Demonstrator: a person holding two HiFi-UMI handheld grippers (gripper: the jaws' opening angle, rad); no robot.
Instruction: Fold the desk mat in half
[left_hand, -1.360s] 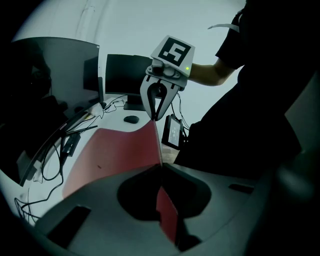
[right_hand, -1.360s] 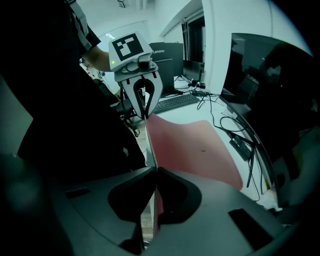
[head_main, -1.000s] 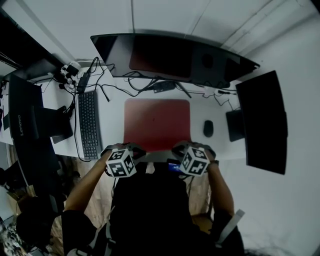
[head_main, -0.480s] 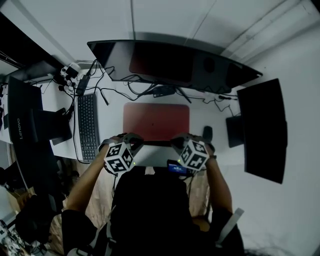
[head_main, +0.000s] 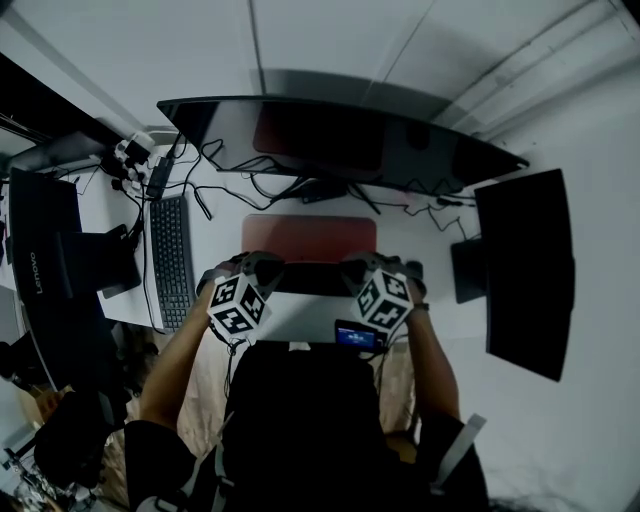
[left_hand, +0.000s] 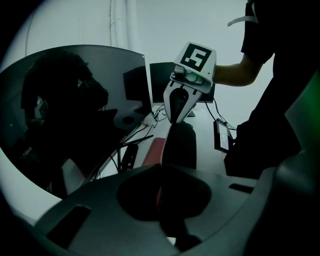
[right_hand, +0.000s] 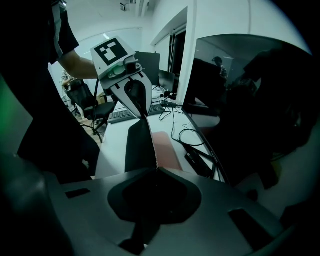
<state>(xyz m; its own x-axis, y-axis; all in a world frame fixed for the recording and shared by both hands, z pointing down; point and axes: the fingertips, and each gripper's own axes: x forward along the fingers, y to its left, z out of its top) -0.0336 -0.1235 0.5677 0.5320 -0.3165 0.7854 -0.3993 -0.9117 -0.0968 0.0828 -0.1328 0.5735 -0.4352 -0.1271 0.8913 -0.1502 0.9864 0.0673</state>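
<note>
The desk mat, red on top (head_main: 310, 237) and black underneath (head_main: 312, 278), lies on the white desk (head_main: 215, 250) before the curved monitor. Its near edge is lifted and turned back, so the black underside faces me. My left gripper (head_main: 256, 268) is shut on that edge's left corner. My right gripper (head_main: 364, 268) is shut on the right corner. In the left gripper view the mat's edge (left_hand: 167, 145) runs from the left gripper (left_hand: 161, 169) up to the right gripper (left_hand: 176, 107). The right gripper view shows the same edge (right_hand: 150, 145) stretched from the right gripper (right_hand: 156, 170) to the left gripper (right_hand: 137, 102).
A wide curved monitor (head_main: 340, 140) stands behind the mat with tangled cables (head_main: 235, 180) under it. A keyboard (head_main: 172, 258) lies left, a mouse (head_main: 415, 268) and a dark tablet (head_main: 466, 270) right. More screens flank the desk (head_main: 525, 270), (head_main: 45, 265).
Both grippers have carried the mat's near edge up and away from me toward the monitor. Less red top shows now, and the black underside has come into sight.
</note>
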